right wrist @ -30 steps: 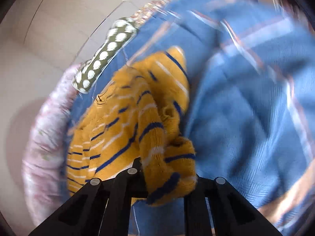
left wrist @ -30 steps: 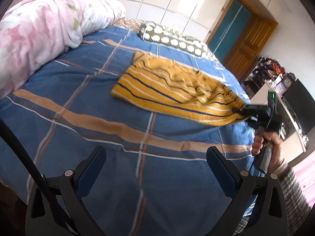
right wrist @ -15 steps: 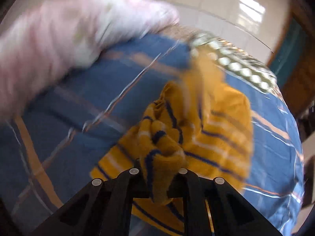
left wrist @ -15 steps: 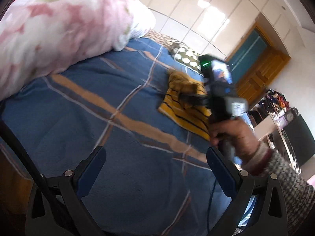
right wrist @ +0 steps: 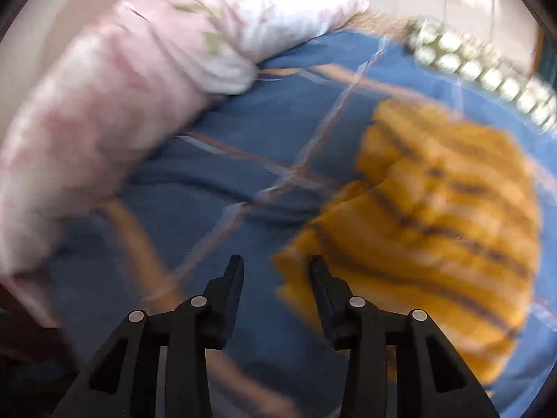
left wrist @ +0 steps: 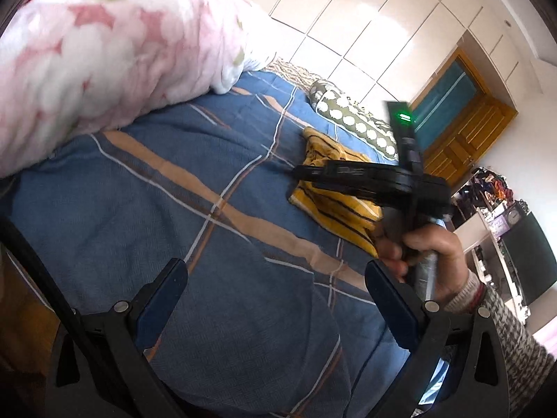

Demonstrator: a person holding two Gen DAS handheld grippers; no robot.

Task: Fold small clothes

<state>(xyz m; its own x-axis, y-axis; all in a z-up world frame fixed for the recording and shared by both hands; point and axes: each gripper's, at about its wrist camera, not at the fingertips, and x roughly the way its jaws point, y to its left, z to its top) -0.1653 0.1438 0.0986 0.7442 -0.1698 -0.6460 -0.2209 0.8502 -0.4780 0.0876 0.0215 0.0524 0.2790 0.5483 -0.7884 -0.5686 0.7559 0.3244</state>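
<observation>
Yellow striped sweater (right wrist: 449, 216) on blue bedspread (left wrist: 174, 209); pink quilt (left wrist: 104, 52) beside; both claws open, empty.

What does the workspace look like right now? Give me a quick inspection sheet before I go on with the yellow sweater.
Surface: bed under a blue plaid cover, wrinkled near the camera.
Job's things: yellow striped sweater lies folded over on the cover, held by neither gripper.
Clutter: pink floral duvet bunched along the far left; dotted green pillow behind the sweater.
Grippers: left gripper wide open, empty, above bare cover; right gripper open, empty, at the sweater's near edge; right hand on its handle.
Cables: a black strap or cable at the left view's edge; cannot tell which.
Surroundings: white wardrobe doors, wooden door, crowded shelf on the right.
</observation>
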